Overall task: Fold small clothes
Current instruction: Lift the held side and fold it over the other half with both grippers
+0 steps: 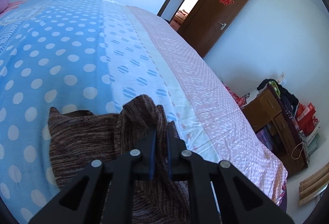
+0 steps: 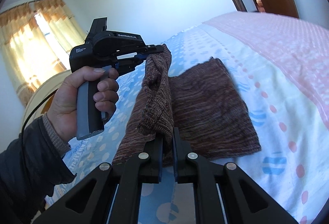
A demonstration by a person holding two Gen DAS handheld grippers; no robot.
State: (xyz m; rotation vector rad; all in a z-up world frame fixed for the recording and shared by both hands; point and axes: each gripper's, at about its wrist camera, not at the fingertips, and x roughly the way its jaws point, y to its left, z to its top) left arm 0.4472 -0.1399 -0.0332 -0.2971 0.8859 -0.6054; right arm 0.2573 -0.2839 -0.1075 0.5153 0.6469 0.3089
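Between the pressed-together pads of the right gripper [image 2: 167, 139] sits one corner of the brown knit garment [image 2: 207, 108], and the left gripper [image 2: 159, 49], held in the person's left hand [image 2: 82, 96], pinches another corner of the same lifted edge. Both pinches hold that edge raised and fairly taut, probably so it can be carried over as a fold. Beyond the pads, the garment's remainder lies flat on the polka-dot bedsheet [image 2: 273, 84], close under both grippers.
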